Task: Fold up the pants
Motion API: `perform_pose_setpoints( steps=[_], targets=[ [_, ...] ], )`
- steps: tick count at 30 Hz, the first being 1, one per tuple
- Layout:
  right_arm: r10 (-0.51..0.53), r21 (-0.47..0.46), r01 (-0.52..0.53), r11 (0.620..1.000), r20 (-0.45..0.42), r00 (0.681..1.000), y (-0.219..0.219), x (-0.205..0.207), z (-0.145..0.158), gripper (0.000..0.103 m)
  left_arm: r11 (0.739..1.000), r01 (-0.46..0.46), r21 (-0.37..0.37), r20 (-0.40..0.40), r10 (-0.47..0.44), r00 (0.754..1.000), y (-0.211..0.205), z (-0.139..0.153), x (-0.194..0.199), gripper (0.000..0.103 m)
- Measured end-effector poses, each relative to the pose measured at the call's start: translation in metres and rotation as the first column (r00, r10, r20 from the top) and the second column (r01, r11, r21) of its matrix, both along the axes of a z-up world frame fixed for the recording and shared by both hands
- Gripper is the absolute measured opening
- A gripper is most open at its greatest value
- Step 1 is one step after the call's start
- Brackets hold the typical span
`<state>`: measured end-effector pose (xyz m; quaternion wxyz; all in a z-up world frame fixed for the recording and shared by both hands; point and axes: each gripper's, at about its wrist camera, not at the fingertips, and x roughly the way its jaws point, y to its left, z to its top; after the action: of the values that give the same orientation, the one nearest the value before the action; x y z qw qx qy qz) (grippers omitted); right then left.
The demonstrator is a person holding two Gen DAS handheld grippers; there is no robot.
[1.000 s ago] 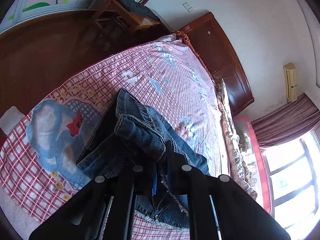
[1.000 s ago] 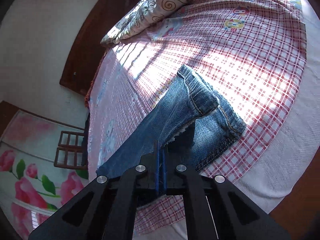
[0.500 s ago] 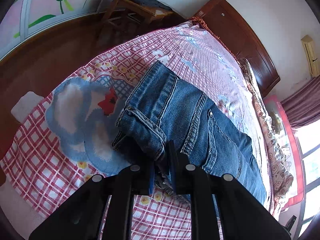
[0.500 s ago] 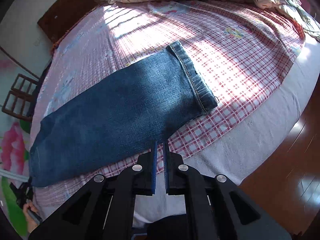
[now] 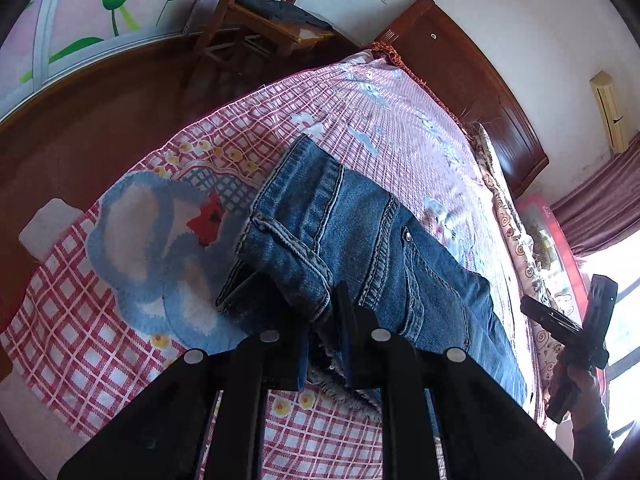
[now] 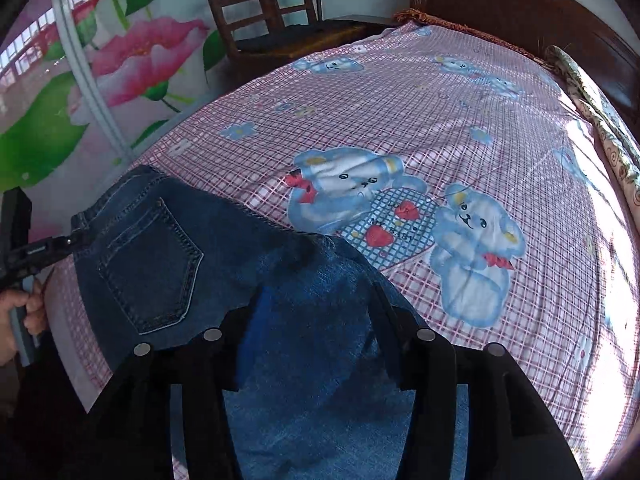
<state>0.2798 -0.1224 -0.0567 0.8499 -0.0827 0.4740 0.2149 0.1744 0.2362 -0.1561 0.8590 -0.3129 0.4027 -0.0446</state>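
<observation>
Blue denim pants point(image 5: 360, 248) lie on a pink checked bedsheet point(image 5: 352, 120) with blue bear prints. My left gripper point(image 5: 325, 320) is shut on the pants' waistband corner, which is bunched between its fingers. In the right wrist view the pants point(image 6: 160, 264) stretch from the back pocket at left to the leg under my right gripper point(image 6: 316, 300). That gripper's fingers stand wide apart, open, just above the denim of the leg. The right gripper also shows at the far right of the left wrist view point(image 5: 576, 340), held in a hand.
A wooden headboard point(image 5: 472, 80) and patterned pillows point(image 5: 516, 232) line the far side of the bed. Wooden chairs point(image 6: 260, 4) stand beside the bed by a flower-painted wall point(image 6: 120, 52). Dark wood floor point(image 5: 92, 112) borders the bed. A window point(image 5: 624, 280) is at right.
The right gripper has let go of the leg hem, opened wide and swung round over the pants' leg. The pants have been laid flat. The left gripper keeps its hold on the waistband.
</observation>
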Motion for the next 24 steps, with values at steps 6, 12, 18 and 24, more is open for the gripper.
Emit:
perform_pose_setpoints(
  steps=[6,12,18,24],
  targets=[
    [0.049,-0.093,-0.055,0.994,-0.067,0.997,0.018,0.033,-0.030,0.049,1.000,0.008,-0.001,0.038,-0.008,0.999,0.001,0.004,-0.003,0.014],
    [0.064,-0.089,-0.079,0.993,-0.157,0.986,0.019,0.048,-0.059,0.023,1.000,0.016,0.008,0.043,-0.016,0.999,0.000,0.006,-0.003,0.014],
    [0.049,-0.065,-0.051,0.997,-0.031,0.998,0.016,0.035,-0.032,0.011,0.999,-0.008,0.036,0.122,0.003,0.993,-0.004,0.020,-0.010,0.014],
    [-0.004,-0.081,0.000,0.997,-0.057,0.998,0.017,0.045,-0.064,0.022,0.995,-0.023,0.092,0.061,0.018,0.998,0.001,-0.001,-0.006,0.022]
  ],
)
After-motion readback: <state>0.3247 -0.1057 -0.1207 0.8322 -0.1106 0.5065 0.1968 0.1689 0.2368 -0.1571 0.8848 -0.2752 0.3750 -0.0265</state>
